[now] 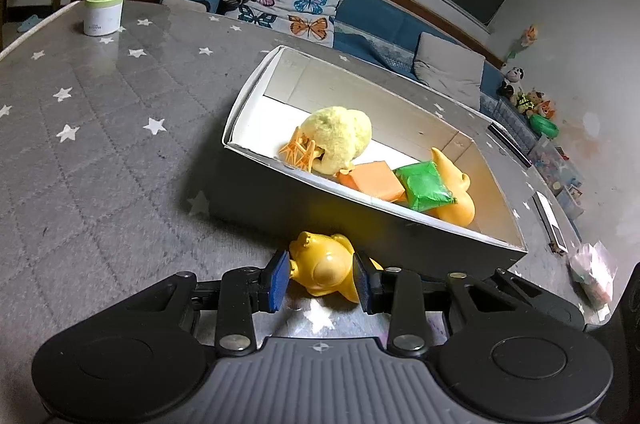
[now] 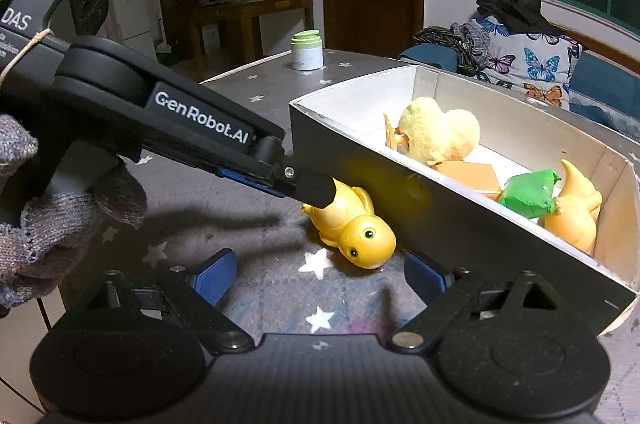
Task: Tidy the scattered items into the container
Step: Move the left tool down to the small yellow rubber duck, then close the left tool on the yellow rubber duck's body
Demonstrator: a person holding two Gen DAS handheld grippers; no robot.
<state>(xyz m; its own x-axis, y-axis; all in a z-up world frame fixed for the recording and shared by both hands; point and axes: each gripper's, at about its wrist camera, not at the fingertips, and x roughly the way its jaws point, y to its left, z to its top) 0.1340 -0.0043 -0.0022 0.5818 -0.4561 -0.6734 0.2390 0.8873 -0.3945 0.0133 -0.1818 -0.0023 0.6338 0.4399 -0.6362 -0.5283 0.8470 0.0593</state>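
Observation:
A yellow rubber duck [image 1: 326, 270] lies on its side on the grey starred tablecloth, just in front of the grey box [image 1: 256, 184]. My left gripper [image 1: 320, 278] is shut on the duck's body, blue pads on both sides. In the right wrist view the duck [image 2: 352, 220] lies by the box wall [image 2: 360, 164], with the left gripper's finger [image 2: 316, 188] on it. My right gripper [image 2: 320, 274] is open and empty, just short of the duck's head. The box holds a yellow plush chick [image 1: 338, 136], an orange block [image 1: 376, 180], a green packet [image 1: 424, 186] and another yellow duck [image 1: 456, 188].
A white jar with a green lid [image 1: 103, 9] stands at the table's far left corner. A plastic bag [image 1: 594, 272] and a flat white device [image 1: 552, 220] lie right of the box. A sofa with a butterfly cushion [image 1: 296, 4] is behind the table.

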